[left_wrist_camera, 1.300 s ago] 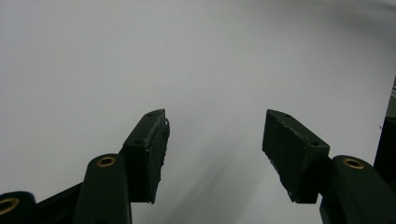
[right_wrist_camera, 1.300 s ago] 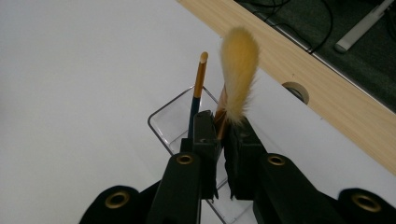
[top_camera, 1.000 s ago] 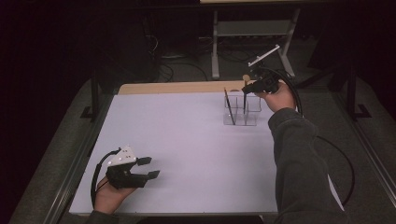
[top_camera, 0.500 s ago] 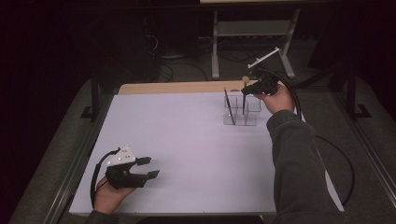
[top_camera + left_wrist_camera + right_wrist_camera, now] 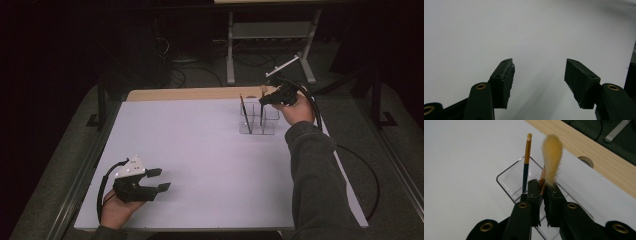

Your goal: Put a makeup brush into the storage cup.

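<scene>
Almost no change over the last second: right claw (image 5: 543, 192) sits in the same spot over the clear holder (image 5: 509, 178), jaws pressed onto the ferrule of the fluffy brush (image 5: 551, 155). In the high view the right claw (image 5: 270, 99) is at the holder's (image 5: 257, 122) far-right side, same as a second ago; brush shaft angle looks the same too. My read: the brush is being seated in a compartment or is about to be let go, and the hold means placement isn't finished. Can't tell whether the handle end is on the holder's floor; the jaws cover it.

Left claw (image 5: 152, 181) is unchanged, well clear of the holder, near the front-left corner of the white surface (image 5: 200, 160). The left gripper view shows the left claw (image 5: 539, 75) spread wide, nothing between the jaws, just bare surface (image 5: 499, 30) ahead.

Counts:
- brushes: 2. Fluffy one is pinched; the thin gold-banded brush (image 5: 526, 162) stands in the holder's left compartment, leaning slightly, just beside the fluffy one.
- holders: 1, clear, divided into compartments.
- claws: 2.

Nothing else is lying loose around the holder.
</scene>
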### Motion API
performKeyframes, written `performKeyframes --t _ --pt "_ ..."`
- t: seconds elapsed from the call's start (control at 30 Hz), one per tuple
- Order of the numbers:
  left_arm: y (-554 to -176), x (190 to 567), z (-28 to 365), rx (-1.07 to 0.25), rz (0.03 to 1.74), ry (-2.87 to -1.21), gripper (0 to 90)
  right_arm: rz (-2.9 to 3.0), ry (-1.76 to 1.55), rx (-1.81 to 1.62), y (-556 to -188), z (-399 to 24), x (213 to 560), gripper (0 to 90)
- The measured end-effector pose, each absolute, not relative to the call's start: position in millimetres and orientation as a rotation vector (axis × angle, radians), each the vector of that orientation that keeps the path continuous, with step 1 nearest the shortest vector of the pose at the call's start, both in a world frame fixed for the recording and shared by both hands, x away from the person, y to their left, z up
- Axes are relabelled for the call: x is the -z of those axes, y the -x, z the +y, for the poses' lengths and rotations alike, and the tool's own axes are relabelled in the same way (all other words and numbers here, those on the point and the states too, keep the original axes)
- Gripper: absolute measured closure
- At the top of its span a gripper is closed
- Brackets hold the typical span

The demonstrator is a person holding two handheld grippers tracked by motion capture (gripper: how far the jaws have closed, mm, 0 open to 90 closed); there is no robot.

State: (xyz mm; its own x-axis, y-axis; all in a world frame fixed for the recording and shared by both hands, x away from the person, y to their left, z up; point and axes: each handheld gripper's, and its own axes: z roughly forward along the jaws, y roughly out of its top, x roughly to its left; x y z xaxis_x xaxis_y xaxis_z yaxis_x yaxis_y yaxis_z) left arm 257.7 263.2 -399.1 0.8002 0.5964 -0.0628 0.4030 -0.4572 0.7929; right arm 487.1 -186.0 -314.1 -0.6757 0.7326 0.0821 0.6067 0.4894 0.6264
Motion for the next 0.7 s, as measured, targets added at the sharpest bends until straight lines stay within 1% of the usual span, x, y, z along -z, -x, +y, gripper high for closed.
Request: performKeyframes --t 0.23,0.27,0.4,0.7 --pt "-257.8 399.2 263.2 -0.279 0.736 -2.113 39.7 2.537 -1.170 -0.946 -487.9 -185.3 319.6 81.6" --pt "-257.9 399.0 263.5 -0.280 0.734 -2.116 39.7 2.537 -1.166 -0.944 -488.5 -185.7 320.9 78.5" --pt "-257.8 398.9 263.3 -0.281 0.734 -2.114 39.7 2.517 -1.201 -0.949 -488.7 -187.4 323.1 71.3" --pt "-257.8 398.7 262.2 -0.279 0.731 -2.124 39.6 2.517 -1.218 -0.965 -483.4 -191.6 323.8 70.5"
